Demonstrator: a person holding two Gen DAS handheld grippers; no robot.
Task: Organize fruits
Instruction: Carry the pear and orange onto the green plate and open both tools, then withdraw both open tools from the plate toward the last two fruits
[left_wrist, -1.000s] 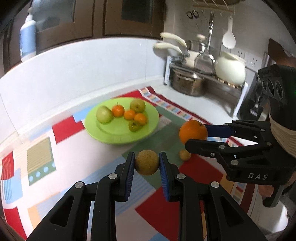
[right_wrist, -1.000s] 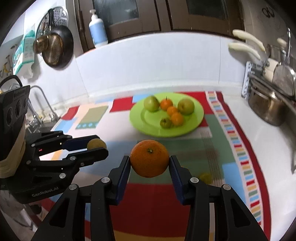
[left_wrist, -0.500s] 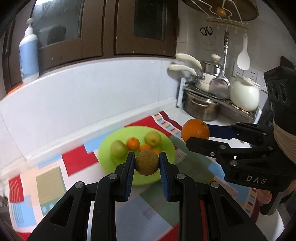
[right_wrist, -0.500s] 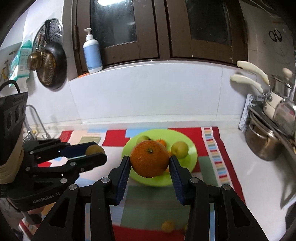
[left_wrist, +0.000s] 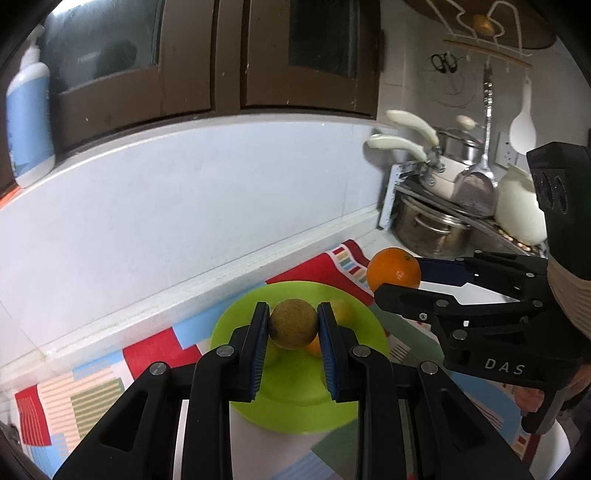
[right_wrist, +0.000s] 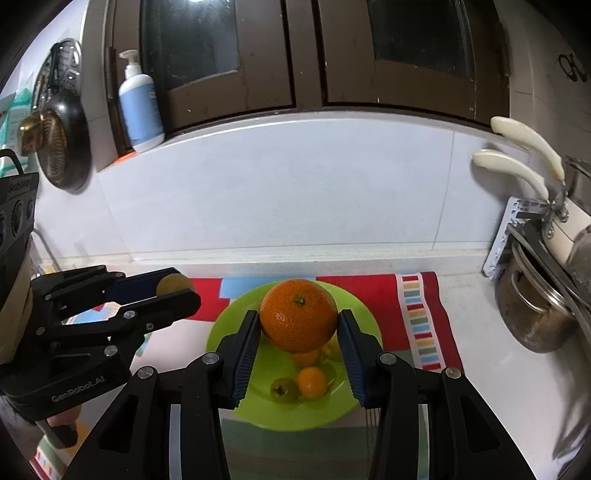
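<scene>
My left gripper (left_wrist: 293, 326) is shut on a round brownish-green fruit (left_wrist: 293, 323), held above the green plate (left_wrist: 288, 413). My right gripper (right_wrist: 298, 328) is shut on a large orange (right_wrist: 298, 319), also above the green plate (right_wrist: 251, 410). In the left wrist view the orange (left_wrist: 394, 269) and right gripper (left_wrist: 424, 282) hang to the right of the plate. In the right wrist view the left gripper (right_wrist: 173, 288) holds its fruit (right_wrist: 173, 285) to the left. Small oranges (right_wrist: 312, 380) and a small green fruit (right_wrist: 283, 389) lie on the plate, others are hidden.
The plate sits on a colourful patchwork mat (right_wrist: 417, 325) on a white counter by a white wall. A steel pot (right_wrist: 532, 314) and dish rack stand at the right. A soap bottle (right_wrist: 140, 107) stands on the ledge, a pan (right_wrist: 61, 147) hangs at the left.
Both grippers have moved forward toward the plate with their fruits still held. The plate now lies closer, directly beneath the fingertips, and the views tilt more level.
</scene>
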